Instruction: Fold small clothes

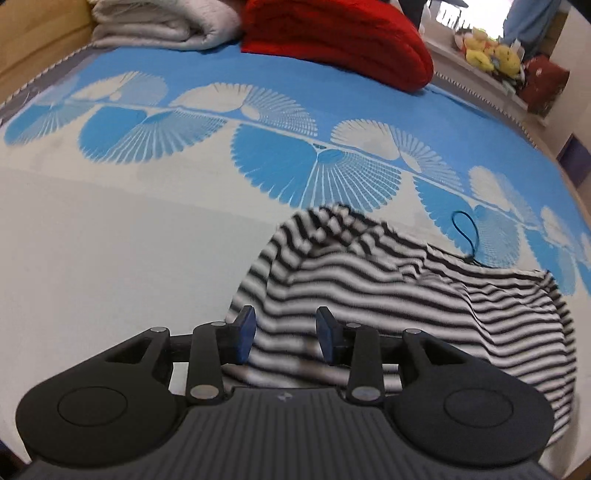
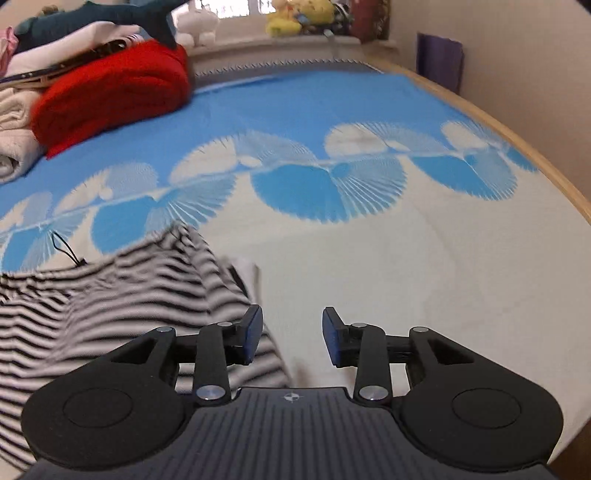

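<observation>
Blue-and-cream bedding (image 1: pixel 110 229) printed with fan shapes fills both views. Above it, the left gripper (image 1: pixel 286 338) has its jaws spread, pinching nothing, with the striped garment (image 1: pixel 369 280) lying rumpled just beyond and beneath its tips. The right gripper (image 2: pixel 291 338) is likewise parted and empty, poised over bare sheet beside the garment's edge. Judging by this, a fold seems just released; the next move likely calls for choosing a fresh edge or corner to grasp. A black cord loop (image 1: pixel 466 236) lies beside the garment. Farther back sit a red cushion (image 1: pixel 332 40), folded white bedding (image 1: pixel 162 26) and plush toys (image 2: pixel 295 14) by a window.
</observation>
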Demonstrator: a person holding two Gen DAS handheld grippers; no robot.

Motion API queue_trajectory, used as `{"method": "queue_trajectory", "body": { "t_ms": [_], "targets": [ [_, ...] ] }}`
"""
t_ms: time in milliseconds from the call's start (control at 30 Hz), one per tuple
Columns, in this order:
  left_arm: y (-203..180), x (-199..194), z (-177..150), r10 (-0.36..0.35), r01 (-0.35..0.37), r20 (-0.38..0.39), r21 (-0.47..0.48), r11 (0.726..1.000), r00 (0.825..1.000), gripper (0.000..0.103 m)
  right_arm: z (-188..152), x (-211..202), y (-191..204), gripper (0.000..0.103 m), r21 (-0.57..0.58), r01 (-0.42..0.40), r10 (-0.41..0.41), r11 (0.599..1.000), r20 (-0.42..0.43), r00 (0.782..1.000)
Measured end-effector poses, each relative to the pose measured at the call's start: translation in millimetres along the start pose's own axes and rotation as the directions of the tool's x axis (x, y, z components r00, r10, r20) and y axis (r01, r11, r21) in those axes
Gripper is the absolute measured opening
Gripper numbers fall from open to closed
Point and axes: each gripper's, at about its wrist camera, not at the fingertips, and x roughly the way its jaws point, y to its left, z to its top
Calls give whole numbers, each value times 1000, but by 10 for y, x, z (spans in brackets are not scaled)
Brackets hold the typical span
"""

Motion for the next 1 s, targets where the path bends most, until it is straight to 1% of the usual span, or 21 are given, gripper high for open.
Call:
{"method": "queue_trajectory", "body": {
  "t_ms": [100,167,233,267,300,333,367,400,433,500,533,567,633,700,767,800,867,900,933,967,1000],
  "targets": [
    [-70,207,202,7,-7,5,12,1000,1000,51,57,159,193,44,-43,-5,5,999,2,1000],
    [-136,347,270,34,-36,38,62,997,999,56,89,288,304,45,-87,-7,6,996,-8,1000],
    [-142,515,226,60,-70,85,118,990,995,58,98,420,421,45,-146,-4,3,989,-10,1000],
    [-142,599,171,66,-77,79,149,986,995,58,107,496,476,46,-173,-3,1,985,-8,1000],
    [-143,699,194,91,-94,25,175,980,996,57,118,565,507,46,-197,-1,0,980,-6,1000],
    [-161,743,227,105,-106,20,183,977,994,56,128,628,551,46,-212,2,-3,977,-7,1000],
    [-152,721,247,81,-92,68,175,980,994,56,138,692,572,46,-226,3,-6,974,-11,1000],
    [-152,721,275,73,-88,90,176,980,993,56,153,749,591,45,-237,2,-5,972,-13,1000],
    [-159,748,296,74,-89,89,179,980,993,56,172,791,607,44,-241,-5,2,971,-12,1000],
    [-181,829,319,59,-71,71,184,980,996,45,223,862,637,39,-241,-25,25,970,-1,1000],
    [-195,860,330,51,-63,68,190,980,996,32,248,890,653,24,-242,-27,30,970,7,1000],
    [-205,880,342,46,-60,73,195,979,996,18,271,923,671,4,-244,-26,29,969,9,1000],
    [-220,930,367,65,-85,102,203,975,993,8,301,956,678,1,-240,0,9,971,36,999],
    [-239,934,381,102,-126,142,174,977,985,7,364,960,632,1,-198,56,-40,979,83,996],
    [-241,987,401,81,-101,137,151,983,987,7,379,979,611,1,-172,82,-65,982,99,993],
    [-272,1033,392,77,-96,114,169,981,991,8,359,1016,640,1,-196,103,-86,975,94,992],
    [-327,1127,375,73,-79,37,207,975,997,12,304,1097,688,2,-236,126,-114,963,67,991],
    [-354,1125,368,89,-93,30,227,970,996,14,287,1128,694,3,-241,123,-116,963,42,992],
    [-375,1072,379,109,-117,46,244,963,993,28,281,1142,688,10,-242,117,-115,963,21,993],
    [-378,998,394,118,-131,67,246,960,991,44,284,1114,681,15,-245,120,-119,962,21,993],
    [-364,871,414,112,-133,100,233,963,989,50,300,1047,675,19,-245,131,-123,961,45,991]
  ]
}}
